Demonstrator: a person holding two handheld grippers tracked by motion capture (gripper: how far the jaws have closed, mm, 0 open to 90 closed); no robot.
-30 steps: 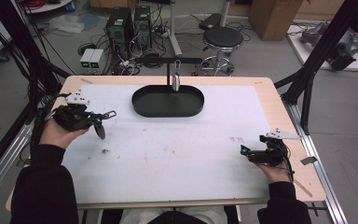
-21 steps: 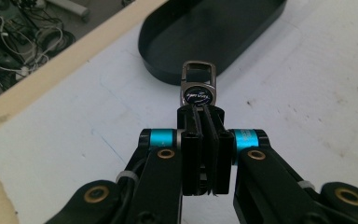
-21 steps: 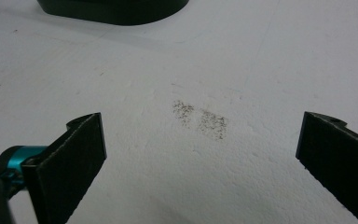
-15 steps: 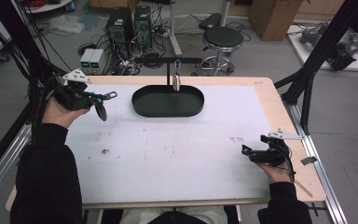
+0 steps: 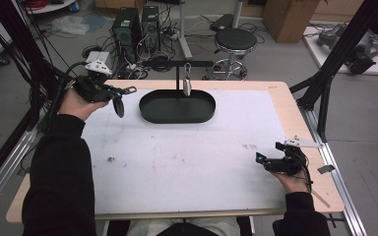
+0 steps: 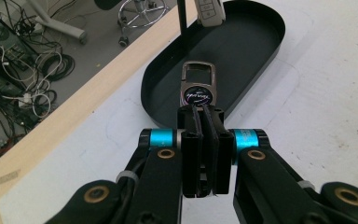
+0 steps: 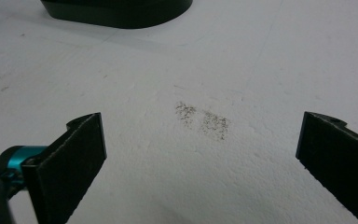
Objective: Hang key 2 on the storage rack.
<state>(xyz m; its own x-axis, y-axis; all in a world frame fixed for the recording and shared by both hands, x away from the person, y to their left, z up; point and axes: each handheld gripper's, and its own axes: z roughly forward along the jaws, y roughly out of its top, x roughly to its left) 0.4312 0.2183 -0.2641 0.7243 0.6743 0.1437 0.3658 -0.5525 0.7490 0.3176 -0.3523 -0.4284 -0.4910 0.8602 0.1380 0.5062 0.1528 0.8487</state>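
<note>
Pinching a small key fob (image 6: 197,91) between its pressed-together jaws, my left gripper (image 6: 200,135) holds it at the centre of the left gripper view, above the near rim of the black oval tray (image 6: 256,51); the fob is dark with a metal frame, a round printed badge and a rectangular loop at its far end. Seen from above, I find that left gripper (image 5: 119,102) at upper left, just left of the tray (image 5: 177,108), where a second fob (image 5: 187,86) hangs from a stand. My right gripper (image 5: 262,161) sits at lower right, jaws spread wide over the white mat (image 7: 205,70), holding nothing.
</note>
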